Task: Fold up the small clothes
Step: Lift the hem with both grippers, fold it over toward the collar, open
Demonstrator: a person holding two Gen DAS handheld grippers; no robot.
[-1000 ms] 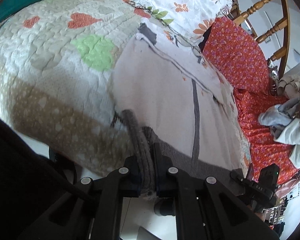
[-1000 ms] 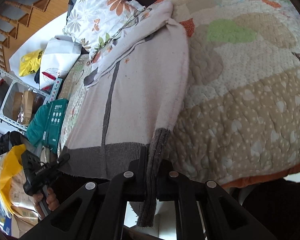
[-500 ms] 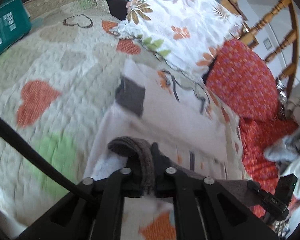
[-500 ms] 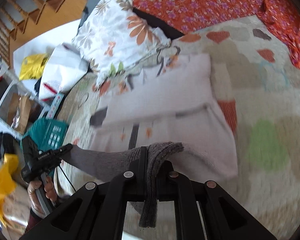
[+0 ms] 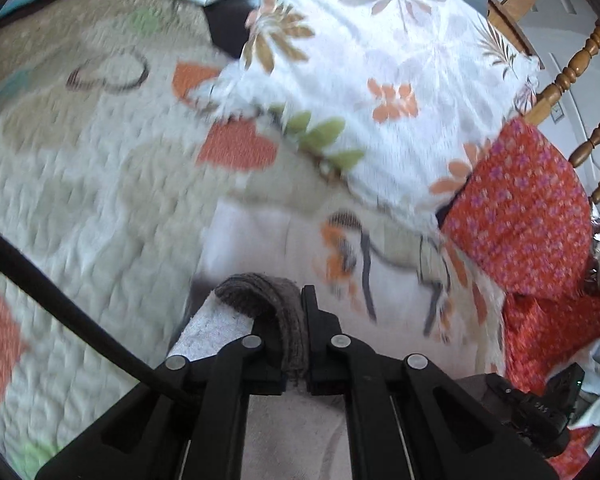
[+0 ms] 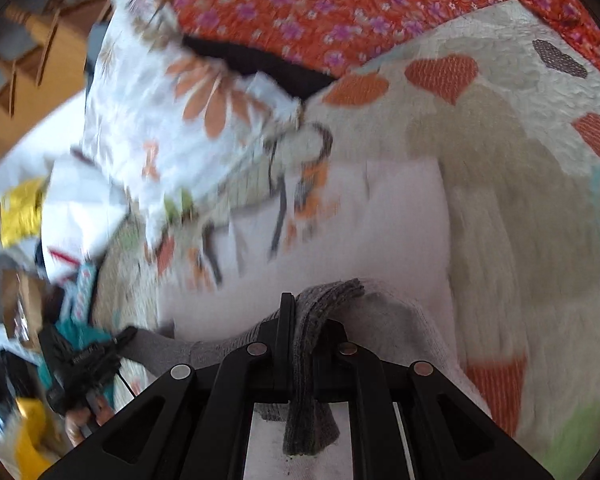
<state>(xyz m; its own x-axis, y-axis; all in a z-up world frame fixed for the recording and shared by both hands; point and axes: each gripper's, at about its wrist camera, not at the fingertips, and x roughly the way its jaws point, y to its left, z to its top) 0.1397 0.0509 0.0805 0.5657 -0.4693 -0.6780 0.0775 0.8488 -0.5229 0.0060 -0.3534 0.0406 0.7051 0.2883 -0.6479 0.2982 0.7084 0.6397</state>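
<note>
A small pale sweater with a grey knit hem lies on the quilt. My left gripper is shut on one corner of the hem. It holds that corner above the sweater's upper part, near the pillow. In the right wrist view the sweater is doubled over, and the hem sits between the jaws of my right gripper. Those jaws are opening, though the pads still pinch the knit. The hem spans across to the left gripper at the lower left.
A white floral pillow and a red flowered cushion lie just beyond the sweater. Wooden spindles rise at the back right. A black cable crosses the left wrist view. Bags and shelves crowd the bedside.
Both grippers have carried the grey hem from the bed's near edge up over the sweater toward the pillow. The lower half now lies folded onto the upper half.
</note>
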